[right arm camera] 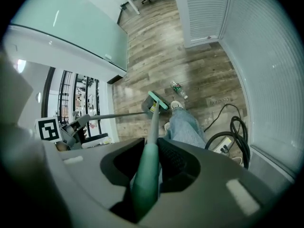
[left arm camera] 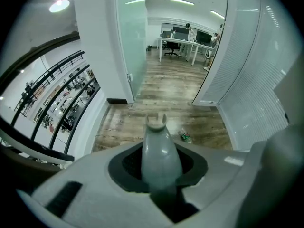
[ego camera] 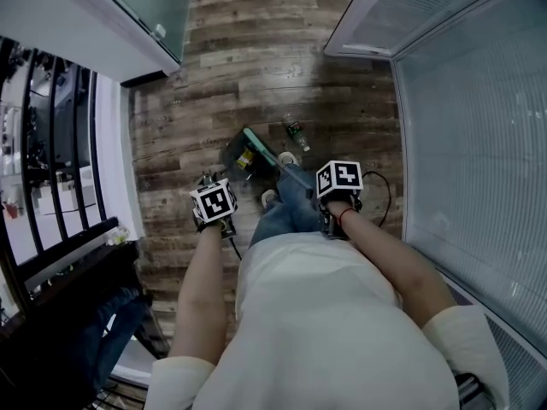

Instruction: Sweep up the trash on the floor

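Note:
A plastic bottle with a green label lies on the wood floor, seen also as the bottle and the bottle. My right gripper is shut on the teal broom handle. The teal broom head rests on the floor against the dark dustpan, which holds a yellow scrap. My left gripper is shut on the grey dustpan handle. In the head view the left gripper and right gripper sit in front of the person's body.
A frosted glass partition stands at the far left, a white ribbed wall on the right. A black cable and power strip lie by the right wall. A black railing edges the left. The person's jeans and shoes are near the broom.

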`<state>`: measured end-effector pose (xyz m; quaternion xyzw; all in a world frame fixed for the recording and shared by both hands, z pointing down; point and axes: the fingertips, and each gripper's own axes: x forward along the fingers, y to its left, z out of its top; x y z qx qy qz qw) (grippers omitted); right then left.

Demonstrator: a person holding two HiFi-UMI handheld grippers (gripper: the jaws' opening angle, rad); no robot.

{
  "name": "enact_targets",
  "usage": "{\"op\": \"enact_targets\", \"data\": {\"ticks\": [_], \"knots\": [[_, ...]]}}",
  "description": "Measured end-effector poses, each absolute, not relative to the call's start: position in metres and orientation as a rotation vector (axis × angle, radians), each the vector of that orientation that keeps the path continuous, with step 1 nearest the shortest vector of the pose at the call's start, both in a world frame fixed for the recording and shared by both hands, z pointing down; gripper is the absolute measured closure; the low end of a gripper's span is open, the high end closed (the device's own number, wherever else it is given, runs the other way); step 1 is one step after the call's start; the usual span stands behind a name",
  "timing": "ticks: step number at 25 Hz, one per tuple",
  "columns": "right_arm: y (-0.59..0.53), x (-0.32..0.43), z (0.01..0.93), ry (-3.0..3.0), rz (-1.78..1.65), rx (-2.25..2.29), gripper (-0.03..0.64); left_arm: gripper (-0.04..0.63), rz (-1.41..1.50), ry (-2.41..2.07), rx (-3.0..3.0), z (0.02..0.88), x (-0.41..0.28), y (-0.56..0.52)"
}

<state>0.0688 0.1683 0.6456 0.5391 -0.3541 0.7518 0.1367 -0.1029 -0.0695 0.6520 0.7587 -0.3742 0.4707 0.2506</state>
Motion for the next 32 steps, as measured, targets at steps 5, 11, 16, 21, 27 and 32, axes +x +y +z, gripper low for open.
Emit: {"op": "enact_targets", "data": {"ticks": [5, 11, 16, 21, 27, 32], "knots": [[0.184, 0.071, 0.642, -0.987, 2.231, 1.667, 0.520, 0.503, 1.272, -1.023, 2.065, 0.647, -0.111, -0.065], [0.201, 0.074, 0.637, -0.937, 2.298, 1.777, 0.520, 0.503, 1.278, -0.974, 2.098, 0.647, -0.111, -0.053], [0.207, 0.085, 0.632, -0.921, 2.333, 1.864, 0.520, 0.503, 1.287, -0.930, 2.140, 0.648, -0.101, -0.042], [0.205, 0.106, 0.629, -0.920, 2.380, 1.968, 0.520, 0.503, 1.300, -0.908, 2.165, 0.644, -0.086, -0.036], [0.205, 0.147, 0.629, -0.873, 2.379, 2.068, 0.520, 0.503, 1.289, -0.897, 2.170, 0.646, -0.067, -0.032], [0.209, 0.189, 0.638, -0.808, 2.329, 2.102, 0.520, 0.503, 1.302, -0.917, 2.151, 0.648, -0.052, -0.034]]}}
